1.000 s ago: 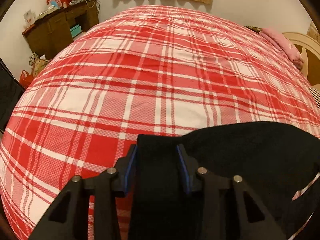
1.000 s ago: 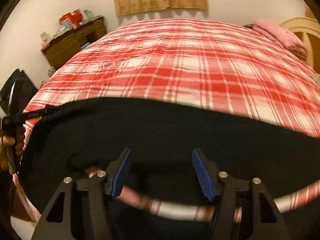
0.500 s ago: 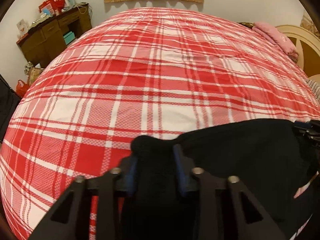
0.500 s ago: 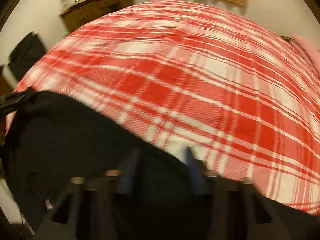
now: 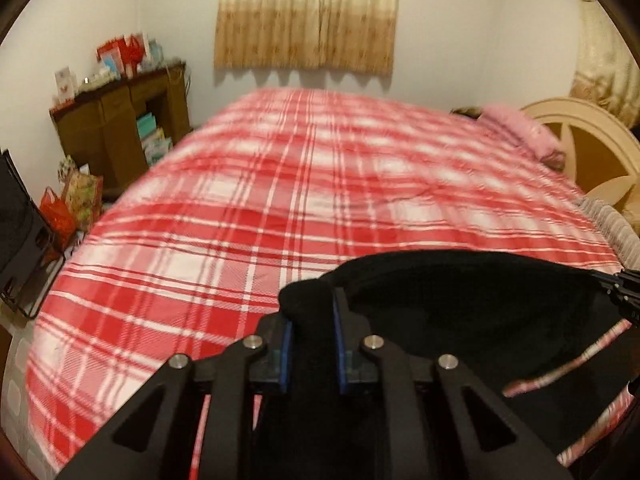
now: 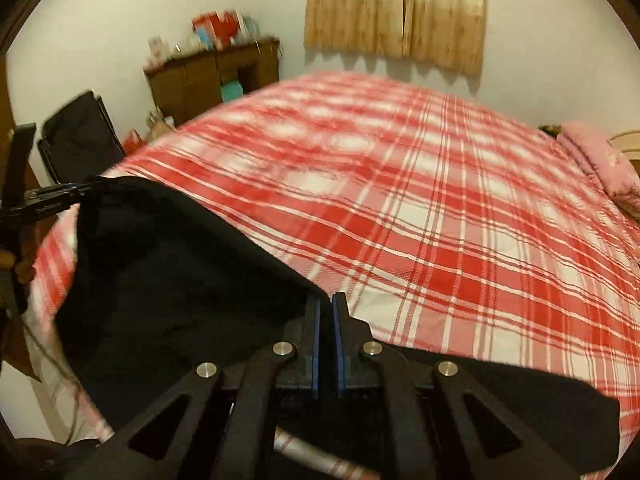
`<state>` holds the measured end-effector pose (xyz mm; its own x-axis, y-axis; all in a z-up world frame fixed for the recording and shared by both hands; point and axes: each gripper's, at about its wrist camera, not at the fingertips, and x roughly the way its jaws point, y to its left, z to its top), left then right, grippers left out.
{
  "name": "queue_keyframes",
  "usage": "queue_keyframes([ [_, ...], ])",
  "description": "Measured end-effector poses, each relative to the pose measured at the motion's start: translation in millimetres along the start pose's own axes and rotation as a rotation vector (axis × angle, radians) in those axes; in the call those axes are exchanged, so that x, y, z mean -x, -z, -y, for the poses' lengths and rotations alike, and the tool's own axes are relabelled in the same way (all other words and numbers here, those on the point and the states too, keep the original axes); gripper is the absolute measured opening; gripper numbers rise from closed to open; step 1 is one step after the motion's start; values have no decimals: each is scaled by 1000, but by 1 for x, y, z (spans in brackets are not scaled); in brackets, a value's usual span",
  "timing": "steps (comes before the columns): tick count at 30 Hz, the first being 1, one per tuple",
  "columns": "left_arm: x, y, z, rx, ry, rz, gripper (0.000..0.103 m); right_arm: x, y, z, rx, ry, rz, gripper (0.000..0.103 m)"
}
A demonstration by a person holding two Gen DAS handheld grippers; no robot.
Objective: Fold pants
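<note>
one pair of black pants (image 5: 472,312), held up off the near edge of the bed (image 5: 304,208) by two grippers, one at each end of the top edge. cloth is stretched between them, so its visible long axis runs side to side along the near bed edge, left gripper to right gripper; the top edge sags in a curve between the two holds. which end is waist and which is hem, cannot tell. lower part of the cloth hangs down below both views.

left gripper (image 5: 310,312): jaws have just been closing, now pinching a bunched fold of the pants between the blue pads (image 5: 339,332); the fabric lump sticks up past the fingertips.

right gripper (image 6: 324,308): jaws have just been closing, now pressed nearly together on a thin edge of the pants, only a slim dark gap between the blue pads (image 6: 316,344).

in the right wrist view the left gripper shows at the far left edge, gripping the other corner of the pants (image 6: 168,280).

counts: one bed with red and white plaid cover, one pink pillow (image 5: 524,130) at the headboard (image 5: 592,148) side, one brown desk (image 5: 116,120) against the far wall, one tan curtain (image 5: 308,16). both views are motion blurred.
</note>
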<state>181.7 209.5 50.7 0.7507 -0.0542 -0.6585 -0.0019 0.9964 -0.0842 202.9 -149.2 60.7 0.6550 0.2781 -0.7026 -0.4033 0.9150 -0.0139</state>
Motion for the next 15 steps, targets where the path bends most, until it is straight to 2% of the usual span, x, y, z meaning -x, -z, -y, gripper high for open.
queue_keyframes([
  [3,38,28,-1,3,14,51,19,35,32,-24,13,9,37,5],
  [4,46,39,-3,6,12,62,24,44,48,-32,19,10,42,6],
  [8,64,94,-6,-1,-22,91,28,54,100,-57,35,29,33,6],
  [11,64,131,-14,43,-4,77,30,46,135,-70,31,27,7,6],
  [13,60,149,-15,54,-21,43,38,38,150,-74,21,21,-9,6],
  [15,55,163,-17,60,-47,9,39,34,165,-79,1,15,-23,6],
])
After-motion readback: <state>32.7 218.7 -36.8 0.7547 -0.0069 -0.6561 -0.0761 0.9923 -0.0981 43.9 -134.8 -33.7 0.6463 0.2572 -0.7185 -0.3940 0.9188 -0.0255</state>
